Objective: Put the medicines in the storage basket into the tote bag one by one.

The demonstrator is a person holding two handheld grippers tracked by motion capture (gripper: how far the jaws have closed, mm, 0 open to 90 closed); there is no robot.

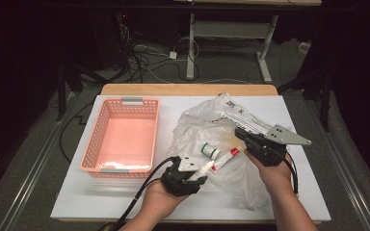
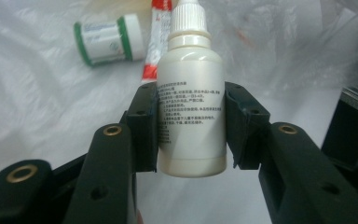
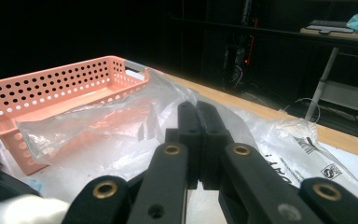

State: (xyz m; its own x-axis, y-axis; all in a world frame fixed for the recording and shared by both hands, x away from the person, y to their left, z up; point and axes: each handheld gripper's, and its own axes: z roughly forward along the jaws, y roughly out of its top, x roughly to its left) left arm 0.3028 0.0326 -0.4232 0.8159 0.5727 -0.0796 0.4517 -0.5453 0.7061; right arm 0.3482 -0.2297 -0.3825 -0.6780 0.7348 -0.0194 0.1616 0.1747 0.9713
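Carry white dropper bottle (image 2: 192,121), clamped upright in left gripper (image 1: 191,181) just off plastic bag (image 1: 207,120), across to pink basket (image 1: 125,137) (right gripper (image 1: 250,139) clenched, pinning bag film), lowering before release.

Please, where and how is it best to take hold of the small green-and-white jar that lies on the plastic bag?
Probably best across its white middle. The green-and-white jar lies on its side on the plastic bag, so its round sides are free from above. Come straight down, claw jaws spanning the body between the two green ends. The red-and-white tube lies close beside one end, so keep the jaws away from that end.
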